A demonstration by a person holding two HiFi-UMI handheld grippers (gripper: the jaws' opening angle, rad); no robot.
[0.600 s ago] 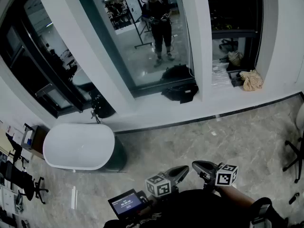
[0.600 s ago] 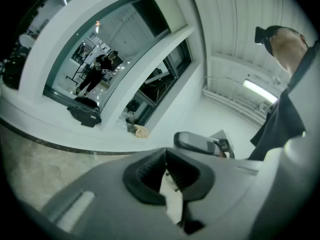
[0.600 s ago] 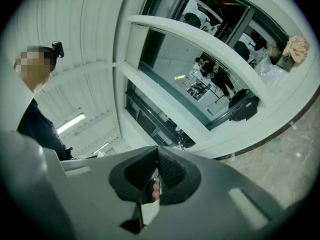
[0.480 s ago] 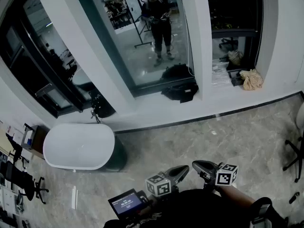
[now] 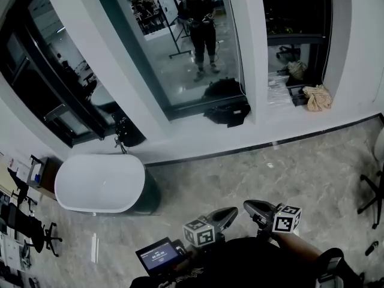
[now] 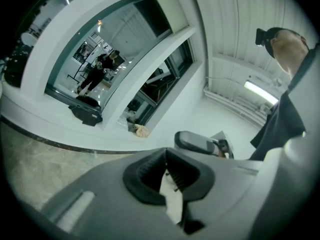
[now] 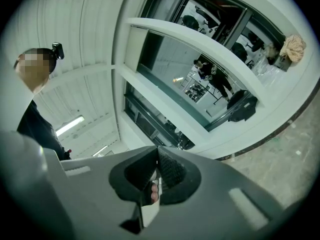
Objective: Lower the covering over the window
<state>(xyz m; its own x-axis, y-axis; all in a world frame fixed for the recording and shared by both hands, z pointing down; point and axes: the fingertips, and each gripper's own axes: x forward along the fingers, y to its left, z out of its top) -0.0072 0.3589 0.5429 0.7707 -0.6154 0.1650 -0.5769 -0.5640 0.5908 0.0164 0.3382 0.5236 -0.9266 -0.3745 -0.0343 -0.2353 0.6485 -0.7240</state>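
While the left gripper (image 5: 231,212) and the right gripper (image 5: 248,207) sit close to the person's body with their tips near each other, each has its jaws pressed together on nothing. Both point across the marble floor (image 5: 288,167) toward the window (image 5: 192,59), which stands well apart from them between white pillars (image 5: 255,53). Its covering cannot be made out. A dark bag (image 5: 225,110) lies at the window's foot, and a white tub (image 5: 99,185) stands to the left.

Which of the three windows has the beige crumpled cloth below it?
The dark right-hand window, past the white pillar; the beige crumpled cloth lies at its foot. The middle window has a black bag instead.
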